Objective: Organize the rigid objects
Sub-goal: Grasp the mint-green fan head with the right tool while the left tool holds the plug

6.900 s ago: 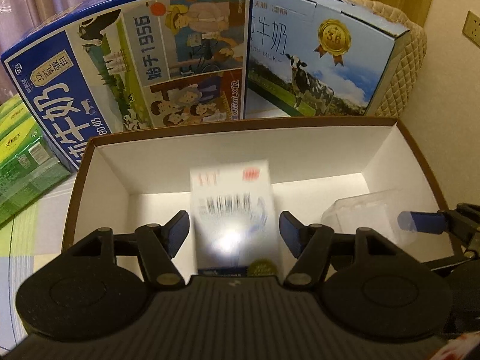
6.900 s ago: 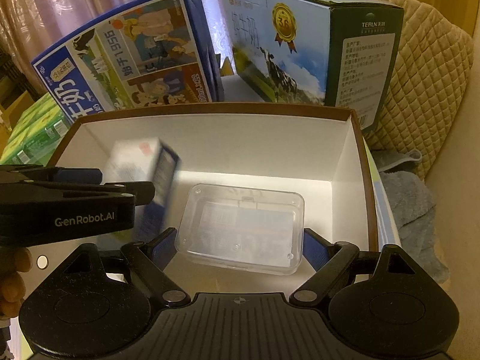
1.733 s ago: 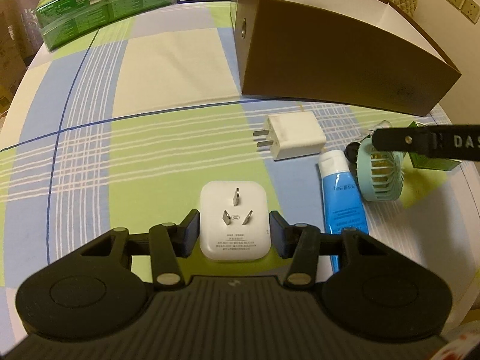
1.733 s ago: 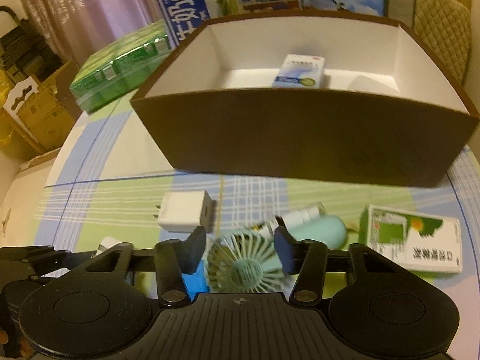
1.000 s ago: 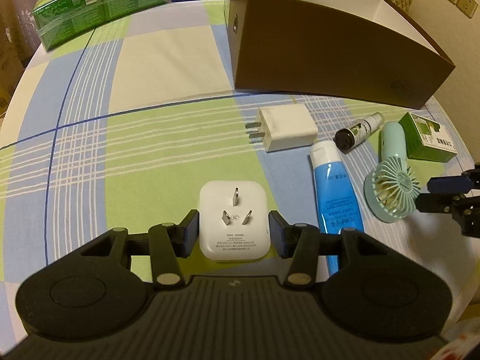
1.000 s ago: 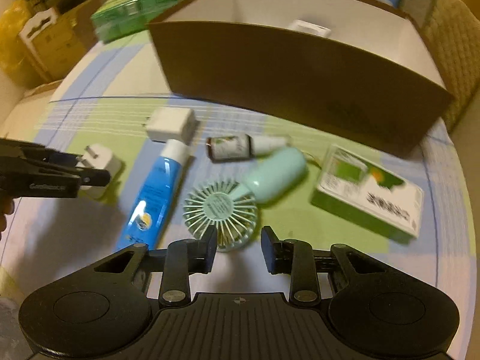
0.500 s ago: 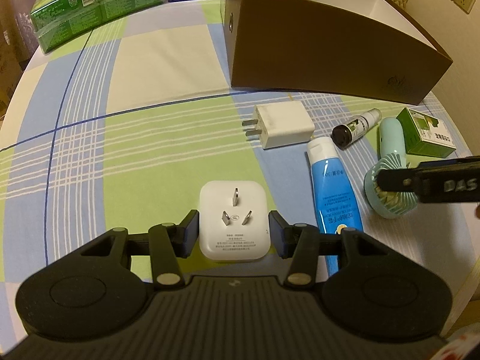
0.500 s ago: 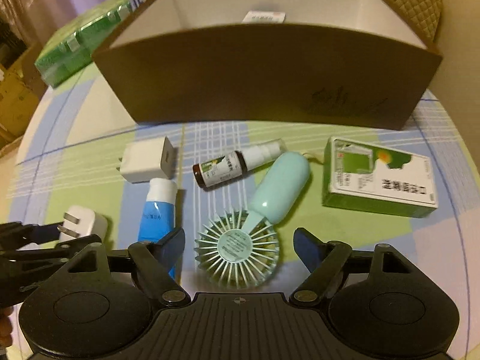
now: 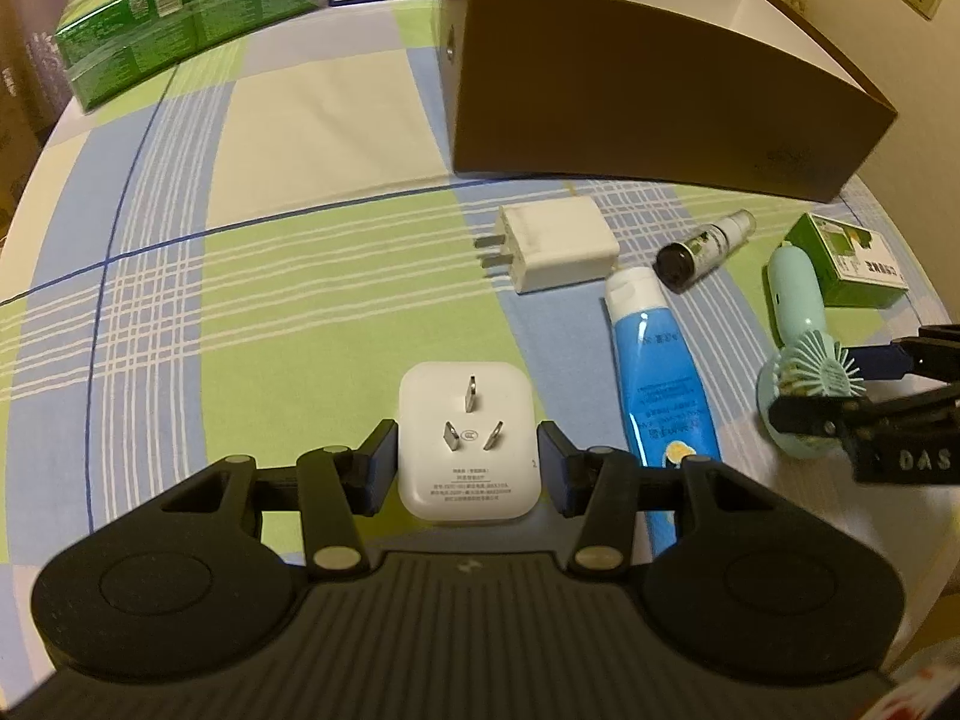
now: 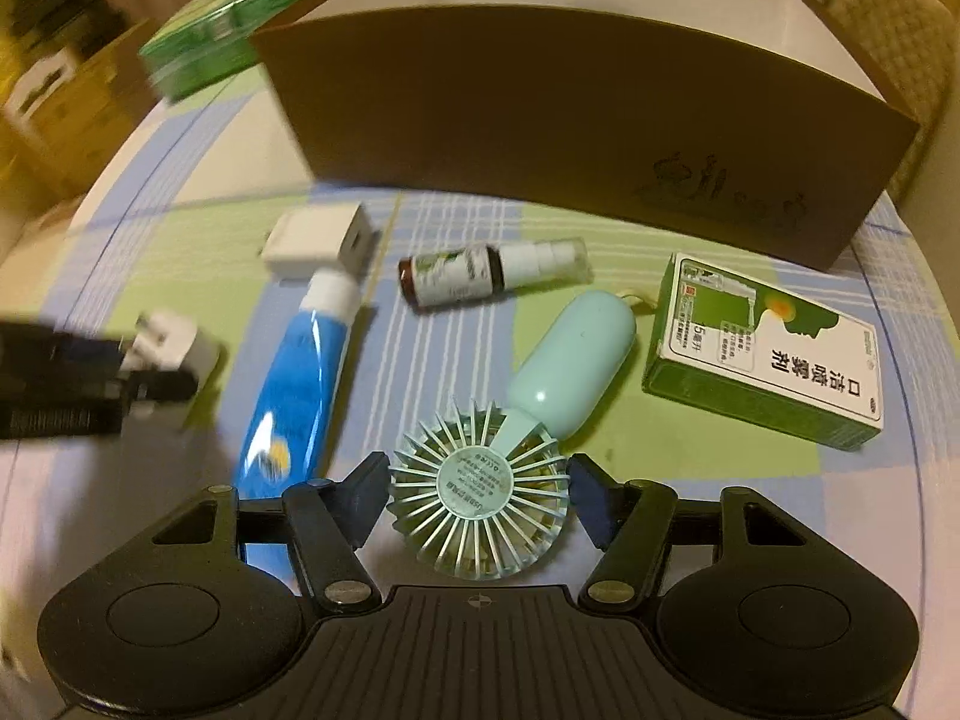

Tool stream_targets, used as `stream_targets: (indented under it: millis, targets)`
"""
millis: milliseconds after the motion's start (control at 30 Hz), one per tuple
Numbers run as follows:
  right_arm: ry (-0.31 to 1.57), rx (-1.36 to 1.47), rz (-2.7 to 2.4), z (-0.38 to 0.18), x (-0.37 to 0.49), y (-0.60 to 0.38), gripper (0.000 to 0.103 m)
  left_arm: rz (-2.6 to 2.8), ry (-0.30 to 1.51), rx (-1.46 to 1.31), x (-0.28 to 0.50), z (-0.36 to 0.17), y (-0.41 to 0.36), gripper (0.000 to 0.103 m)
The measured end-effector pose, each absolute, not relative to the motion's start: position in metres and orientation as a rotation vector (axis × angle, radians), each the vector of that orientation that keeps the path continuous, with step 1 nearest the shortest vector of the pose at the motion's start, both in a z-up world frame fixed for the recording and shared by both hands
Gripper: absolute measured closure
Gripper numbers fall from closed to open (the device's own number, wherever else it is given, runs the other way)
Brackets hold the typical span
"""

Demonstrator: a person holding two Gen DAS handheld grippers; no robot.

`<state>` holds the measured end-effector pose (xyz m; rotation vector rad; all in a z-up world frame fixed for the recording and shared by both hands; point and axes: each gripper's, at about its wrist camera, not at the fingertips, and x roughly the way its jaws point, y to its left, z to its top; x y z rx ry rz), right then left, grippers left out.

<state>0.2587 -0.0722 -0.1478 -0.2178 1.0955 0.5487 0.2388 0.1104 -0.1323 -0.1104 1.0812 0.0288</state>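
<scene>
On the checked cloth before the brown box, the left gripper clenched a white plug. The right gripper was closing around the mint fan lying flat, pads not yet pressing.

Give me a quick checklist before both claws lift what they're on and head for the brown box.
1. Left claw around the white plug: ok, a pad on each side of it; firm contact, cannot tell.
2. Right claw around the fan head: ok, jaws closing on it.
3. Right grip finished: not ok, small gaps at the pads.
4. Blue tube beside the fan clear of the right claw's fingers: cannot tell, it lies very near.
5. Brown box open on top: ok.
6. Room inside the box: cannot tell, its floor is hidden.
</scene>
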Motion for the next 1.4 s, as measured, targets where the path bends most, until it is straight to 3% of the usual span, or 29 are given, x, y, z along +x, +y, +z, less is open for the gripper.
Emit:
stream_targets:
  millis: [600, 1400]
  targets:
    - [1.148, -0.183, 0.467, -0.151, 0.254, -0.084, 0.041, 0.043, 1.121, -0.070, 0.248, -0.139, 0.096, 0.059]
    - [1.072, -0.150, 0.553, -0.136, 0.239, -0.095, 0.043, 0.050, 1.116, -0.089, 0.231, -0.136, 0.086, 0.059]
